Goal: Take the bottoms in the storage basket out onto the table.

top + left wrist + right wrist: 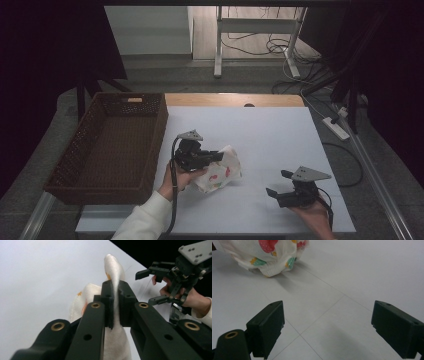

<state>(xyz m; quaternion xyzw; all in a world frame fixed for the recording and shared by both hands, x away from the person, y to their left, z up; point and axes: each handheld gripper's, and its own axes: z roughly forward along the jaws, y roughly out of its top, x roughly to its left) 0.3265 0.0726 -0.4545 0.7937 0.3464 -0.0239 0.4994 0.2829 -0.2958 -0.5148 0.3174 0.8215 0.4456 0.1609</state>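
A white cloth [220, 170] printed with red, green and yellow shapes lies bunched near the middle of the white table [270, 135]. My left gripper [216, 156] is shut on a fold of the cloth [113, 277], which stands up between its jaws in the left gripper view. My right gripper [278, 183] hovers open to the right of the cloth, nothing between its fingers [268, 327]. The cloth [269, 255] sits ahead and to the left in the right gripper view. The right gripper [147, 285] appears beyond the cloth in the left gripper view.
A brown wicker basket [90, 150] stands at the table's left edge with nothing visible inside. The table's far edge shows a wooden strip [235, 99]. Cables and a desk frame [260, 30] are on the floor beyond.
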